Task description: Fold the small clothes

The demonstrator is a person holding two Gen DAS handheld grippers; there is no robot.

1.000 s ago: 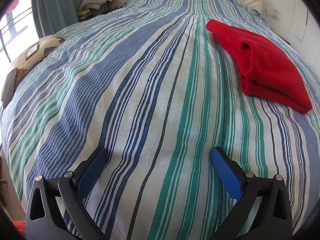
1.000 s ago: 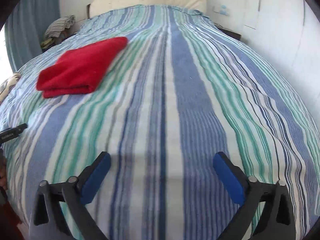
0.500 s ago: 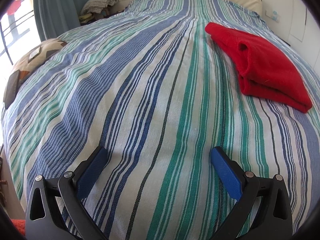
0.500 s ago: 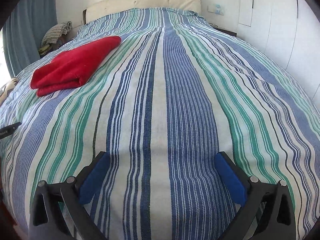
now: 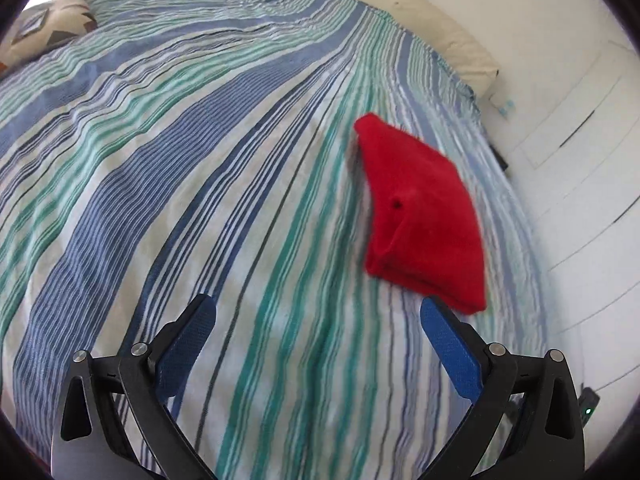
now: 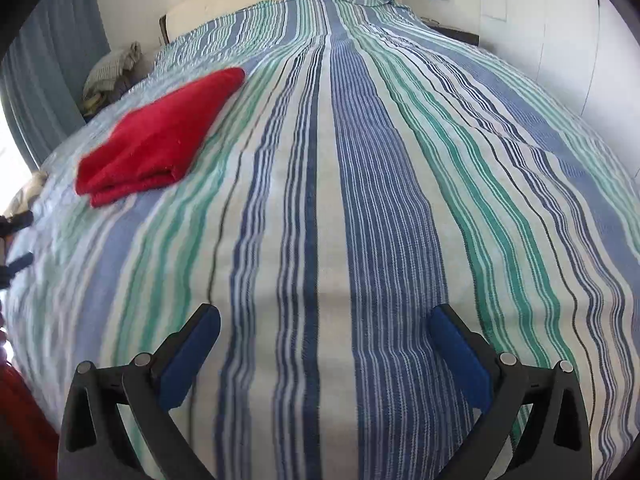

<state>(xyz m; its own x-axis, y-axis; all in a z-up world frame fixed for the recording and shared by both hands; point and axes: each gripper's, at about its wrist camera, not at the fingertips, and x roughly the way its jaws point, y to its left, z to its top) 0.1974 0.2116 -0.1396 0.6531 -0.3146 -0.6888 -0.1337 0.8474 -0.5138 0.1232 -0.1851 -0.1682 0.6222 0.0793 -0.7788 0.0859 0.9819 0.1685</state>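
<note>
The bed (image 6: 360, 184), with its blue, green and white striped cover, fills both views, but in the left wrist view it now looks different from half a second ago: the stripes run at a slant, and the cream pillow (image 5: 448, 36) and the white wall have swung into the upper right. This means that the left tool (image 5: 318, 322) has turned toward the right, so the red folded garment (image 5: 420, 216) now sits just ahead of its right finger instead of at the far right edge. The right tool (image 6: 326, 328) has changed its view only a little; there the same garment (image 6: 160, 136) lies well apart, on the left part of the bed. Both tools have their blue pads wide apart and hold nothing. The garment lies flat on the cover as a neat pack of layers, so I judge that this piece is finished, and the turn of the left tool is perhaps a move to push it aside, or only a look. A small dark spot shows on the red cloth, maybe a hole; the picture is blurred there. I can read no brand, label or writing anywhere.
</note>
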